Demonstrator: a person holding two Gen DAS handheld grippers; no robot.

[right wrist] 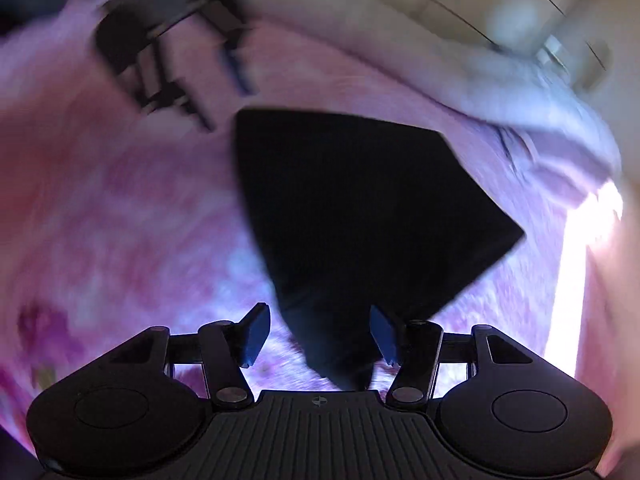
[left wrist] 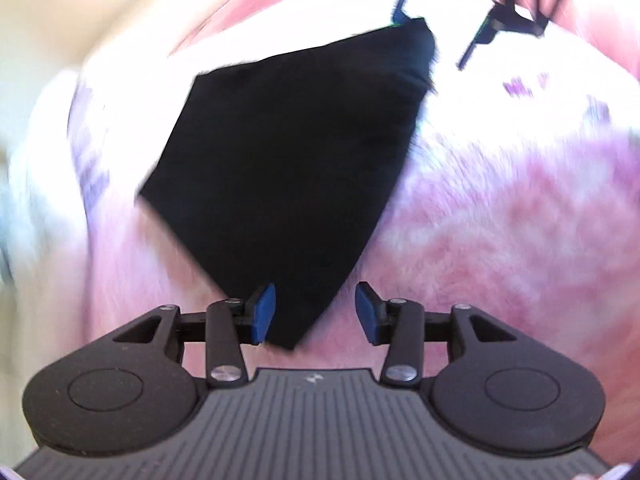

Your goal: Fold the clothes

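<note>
Left gripper (left wrist: 315,312): jaws spread, nothing pinched; garment's nearest corner lies between the blue pads.
Right gripper (right wrist: 318,334): jaws apart, gripping nothing; another garment corner between them.
Black garment (left wrist: 288,160): folded, flat on the pink fuzzy blanket (left wrist: 500,220), just ahead of both grippers.

A fuzzy pink and white blanket (left wrist: 500,220) covered the surface. A pale grey cloth (right wrist: 532,92) lay bunched along its far edge.
</note>
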